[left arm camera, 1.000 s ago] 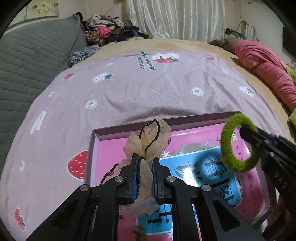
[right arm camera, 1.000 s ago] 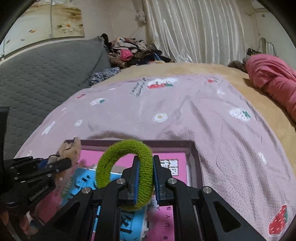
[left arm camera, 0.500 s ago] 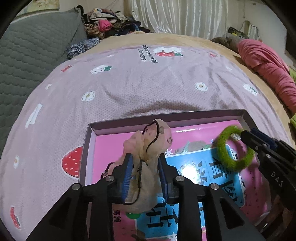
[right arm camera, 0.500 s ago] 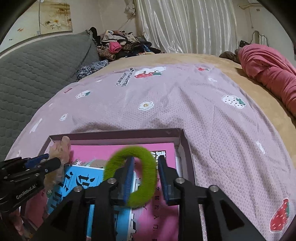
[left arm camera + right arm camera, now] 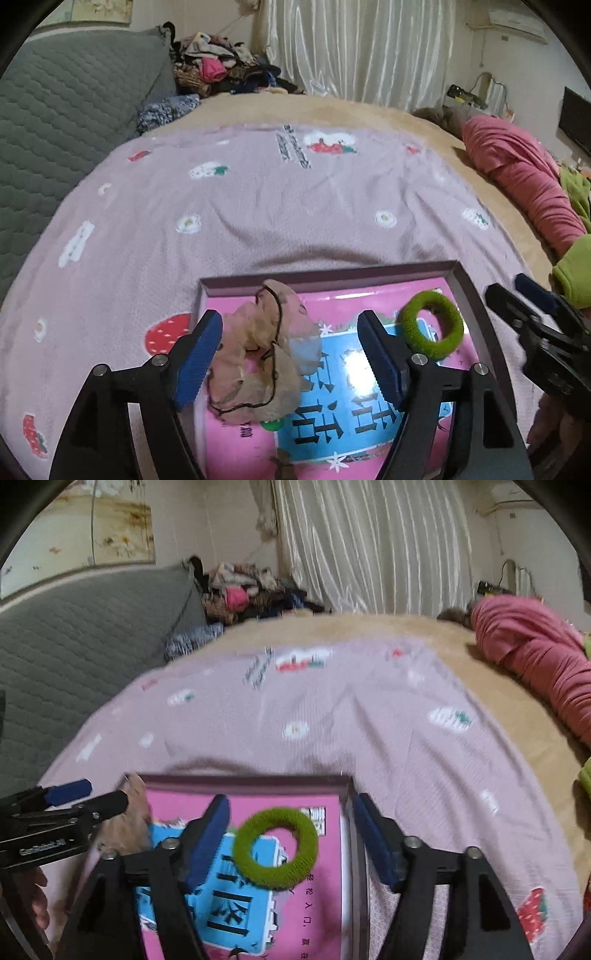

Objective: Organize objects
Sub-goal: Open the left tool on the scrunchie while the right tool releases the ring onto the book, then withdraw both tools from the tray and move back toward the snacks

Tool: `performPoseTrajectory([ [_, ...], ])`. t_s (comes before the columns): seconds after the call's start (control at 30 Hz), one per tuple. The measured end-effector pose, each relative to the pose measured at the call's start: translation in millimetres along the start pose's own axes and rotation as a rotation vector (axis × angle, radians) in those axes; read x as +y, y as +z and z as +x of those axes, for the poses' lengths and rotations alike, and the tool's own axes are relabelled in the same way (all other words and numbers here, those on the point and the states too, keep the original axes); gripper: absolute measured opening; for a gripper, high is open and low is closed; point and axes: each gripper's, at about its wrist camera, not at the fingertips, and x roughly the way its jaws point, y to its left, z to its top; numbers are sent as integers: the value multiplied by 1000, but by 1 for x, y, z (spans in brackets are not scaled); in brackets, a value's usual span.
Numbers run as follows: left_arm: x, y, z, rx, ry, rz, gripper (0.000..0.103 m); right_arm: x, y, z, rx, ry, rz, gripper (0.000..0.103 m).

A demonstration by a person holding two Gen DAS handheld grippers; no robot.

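**K:** Left claw (image 5: 290, 354) jaws opening, pads clear of the beige scrunchie (image 5: 258, 358), which lies between them in the box (image 5: 332, 275) on the pink book. Left view also shows the green hair tie (image 5: 430, 329) flat in the box, far right.

**M:** Right claw (image 5: 290, 840)?

**K:** Right view: also opening, nothing gripped. Green tie lies loose between the jaws. Looks like both items are placed; nothing else to sort in sight on the bedspread (image 5: 369, 720).
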Motion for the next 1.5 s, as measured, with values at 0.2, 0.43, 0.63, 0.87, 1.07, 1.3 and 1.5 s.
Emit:
performPoseTrajectory([
  [0.2, 10, 2, -35, -35, -16, -8, 81, 21, 8, -39, -87, 13, -56, 81],
  [0.43, 17, -4, -86, -92, 9, -4, 85, 50, 6, -74, -141, -9, -122, 95],
  [0.63, 24, -21, -129, -110, 16, -1, 99, 60, -6, -100, -83, -6, -103, 96],
  [0.87, 24, -41, -175, -103, 6, -15, 102, 73, -27, -137, -22, -65, -135, 98],
  [1.07, 11, -63, -225, -128, 36, 30, 102, 74, -33, -184, -23, -10, -80, 98],
  [1.3, 8, -89, -272, -124, 20, 17, 102, 82, -35, -255, -70, -65, -130, 101],
  [1.5, 5, -112, -303, -123, 20, 28, 102, 87, -38, -304, -105, -66, -132, 102],
])
